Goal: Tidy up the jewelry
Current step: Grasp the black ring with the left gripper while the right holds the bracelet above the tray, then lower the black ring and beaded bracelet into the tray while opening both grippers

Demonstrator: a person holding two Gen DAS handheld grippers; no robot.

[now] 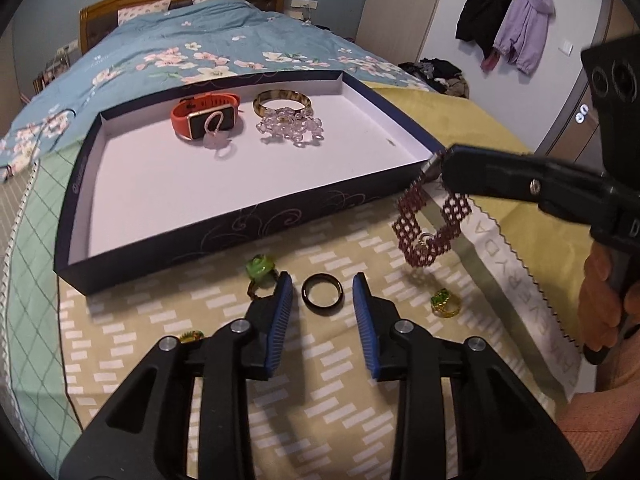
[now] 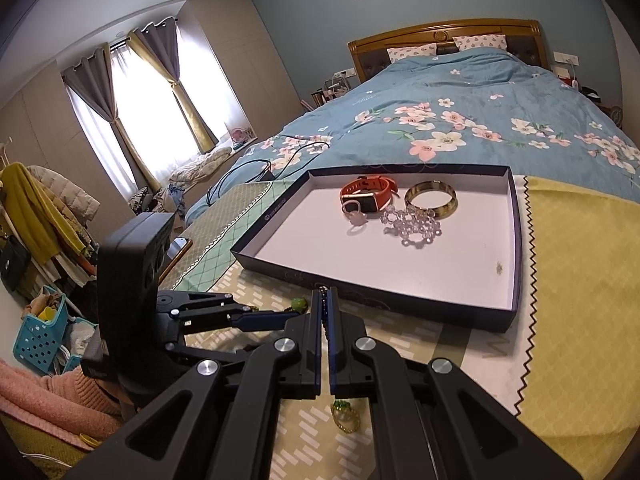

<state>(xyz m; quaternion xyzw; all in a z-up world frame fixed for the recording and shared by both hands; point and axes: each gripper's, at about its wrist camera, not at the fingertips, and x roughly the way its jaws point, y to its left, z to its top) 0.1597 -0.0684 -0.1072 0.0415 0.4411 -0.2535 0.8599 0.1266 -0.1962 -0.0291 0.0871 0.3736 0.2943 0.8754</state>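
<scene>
A dark box lid tray (image 1: 224,236) (image 2: 516,240) lies on the bed. In it are an orange watch (image 1: 204,118) (image 2: 366,192), a pink ring (image 1: 221,145), a mottled bangle (image 1: 282,102) (image 2: 431,198) and a clear bead bracelet (image 1: 292,126) (image 2: 414,224). My left gripper (image 1: 322,292) is open, its fingers either side of a black ring (image 1: 322,289) on the cloth. My right gripper (image 2: 325,300) (image 1: 444,160) is shut on a dark red beaded bracelet (image 1: 428,224), which hangs in the air by the tray's near right corner.
A green flower ring (image 1: 262,270) (image 2: 299,303) lies left of the left gripper. A gold ring with a green stone (image 1: 444,305) (image 2: 345,416) lies to the right. A small green and gold piece (image 1: 191,336) peeks out behind the left finger. A yellow cloth (image 2: 580,280) lies right of the tray.
</scene>
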